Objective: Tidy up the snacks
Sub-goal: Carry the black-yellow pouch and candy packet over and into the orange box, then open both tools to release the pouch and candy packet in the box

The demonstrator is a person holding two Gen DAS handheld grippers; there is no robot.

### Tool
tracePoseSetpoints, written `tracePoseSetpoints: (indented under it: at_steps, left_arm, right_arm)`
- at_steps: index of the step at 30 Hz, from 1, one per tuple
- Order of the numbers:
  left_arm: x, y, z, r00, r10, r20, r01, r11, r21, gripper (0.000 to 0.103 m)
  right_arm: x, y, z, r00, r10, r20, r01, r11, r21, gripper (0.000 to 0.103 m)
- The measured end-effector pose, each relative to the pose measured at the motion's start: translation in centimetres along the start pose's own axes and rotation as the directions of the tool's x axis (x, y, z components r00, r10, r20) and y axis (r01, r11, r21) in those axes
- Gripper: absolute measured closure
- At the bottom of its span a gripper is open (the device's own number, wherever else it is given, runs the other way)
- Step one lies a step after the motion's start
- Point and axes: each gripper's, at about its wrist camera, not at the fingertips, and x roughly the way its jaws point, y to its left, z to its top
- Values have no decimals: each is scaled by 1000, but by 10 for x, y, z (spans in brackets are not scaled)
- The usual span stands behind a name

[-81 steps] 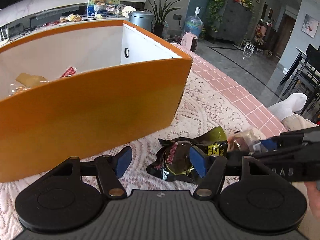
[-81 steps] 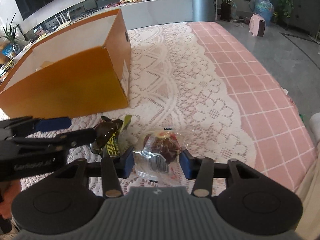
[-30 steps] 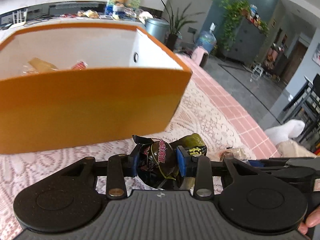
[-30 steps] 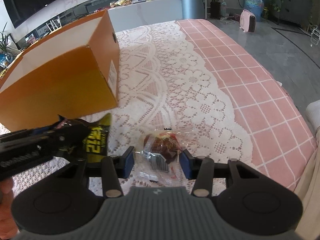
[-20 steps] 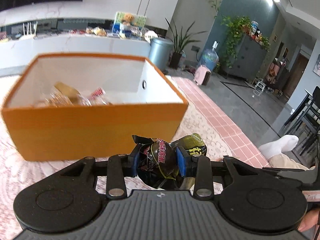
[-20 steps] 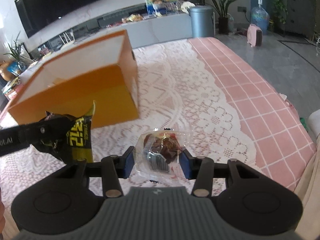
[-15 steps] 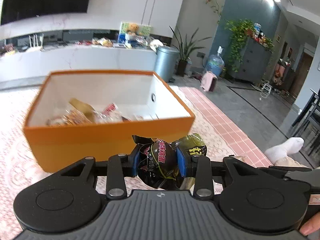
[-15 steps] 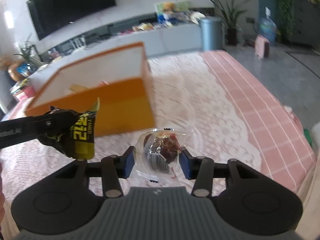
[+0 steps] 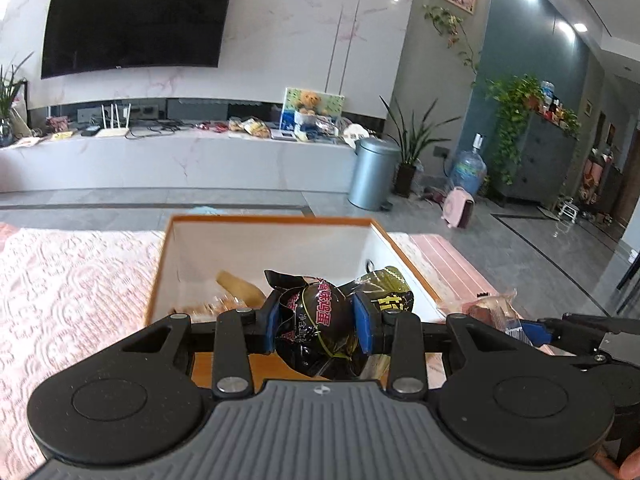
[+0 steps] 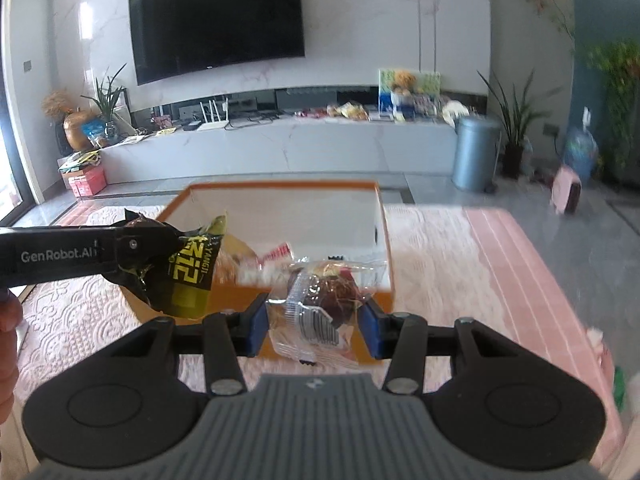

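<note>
In the left wrist view, a dark shiny snack packet with red writing and a green-yellow tail (image 9: 320, 328) is squeezed tight between the blue pads of the left gripper (image 9: 318, 322) in the lower middle of the frame. The packet was lying on the cloth a moment ago; now it has been lifted, and the open orange cardboard box with white inside (image 9: 272, 240) is seen just behind it, with other snacks (image 9: 236, 286) inside. It looks as if the packet is about to be dropped in. The right gripper (image 9: 532, 330) is seen at the right edge. In the right wrist view, a clear plastic packet with a brown treat (image 10: 320, 300) is clamped in the right gripper (image 10: 314, 320), low in the middle, also raised off the table and held in front of the box (image 10: 280, 190). The dark packet (image 10: 184, 268) is held at the left. A pink cloth with white lace (image 10: 460, 248) is spread under the box. Behind, a big black TV (image 10: 218, 18), a long white shelf (image 10: 280, 144) and a grey bin (image 10: 476, 152) are seen.
</note>
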Motion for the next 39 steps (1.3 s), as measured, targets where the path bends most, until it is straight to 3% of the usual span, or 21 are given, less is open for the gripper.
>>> tracePoseSetpoints:
  at_steps: [7, 15, 27, 39]
  left_arm:
    - [22, 3, 16, 1000, 8, 10, -8, 1000, 28, 62]
    - [66, 8, 17, 999, 1, -39, 2, 998, 61, 62]
    - [123, 28, -3, 977, 45, -208, -31, 997, 70, 62]
    - [134, 28, -8, 961, 77, -264, -45, 991, 126, 61]
  right_arm:
    - [30, 13, 32, 1000, -13, 16, 14, 996, -88, 58]
    - [89, 5, 54, 998, -36, -52, 28, 989, -148, 58]
    - [169, 1, 49, 982, -53, -182, 16, 980, -199, 58]
    - [194, 2, 37, 960, -74, -268, 12, 974, -225, 57]
